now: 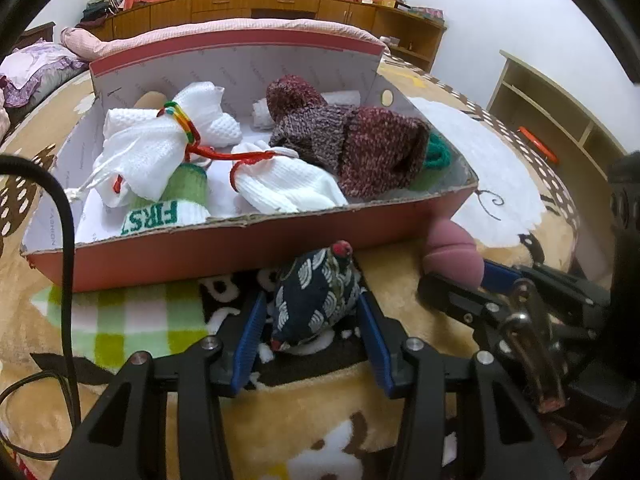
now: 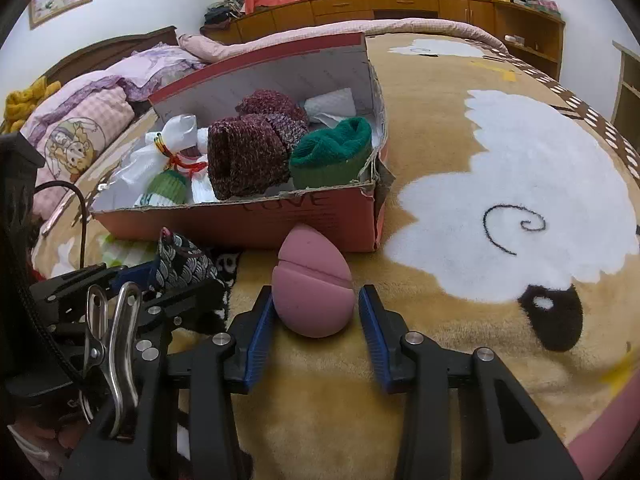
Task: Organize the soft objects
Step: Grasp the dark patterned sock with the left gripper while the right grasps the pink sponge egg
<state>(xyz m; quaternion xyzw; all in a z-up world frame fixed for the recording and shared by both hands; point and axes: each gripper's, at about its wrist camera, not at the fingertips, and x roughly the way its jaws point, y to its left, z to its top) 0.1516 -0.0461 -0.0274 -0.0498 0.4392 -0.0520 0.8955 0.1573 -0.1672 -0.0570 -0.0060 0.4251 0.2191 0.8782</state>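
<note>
A red cardboard box (image 1: pixel 248 248) stands on the bed and holds white mesh pouches (image 1: pixel 148 148), a maroon knit piece (image 1: pixel 360 152) and green knitwear (image 2: pixel 332 152). In front of it lies a dark blue patterned pouch (image 1: pixel 316 296) between the blue pads of my left gripper (image 1: pixel 312 320), which is open around it. A pink egg-shaped sponge (image 2: pixel 312 292) lies to its right, between the pads of my right gripper (image 2: pixel 316 320), also open, with gaps on both sides. The box also shows in the right wrist view (image 2: pixel 248 224).
The bed is covered by a tan plush blanket with a white sheep print (image 2: pixel 520 200). Pillows (image 2: pixel 80 136) lie at the left. A black cable (image 1: pixel 64 240) hangs at the left. Wooden cabinets (image 1: pixel 280 4) and a shelf (image 1: pixel 560 120) stand beyond the bed.
</note>
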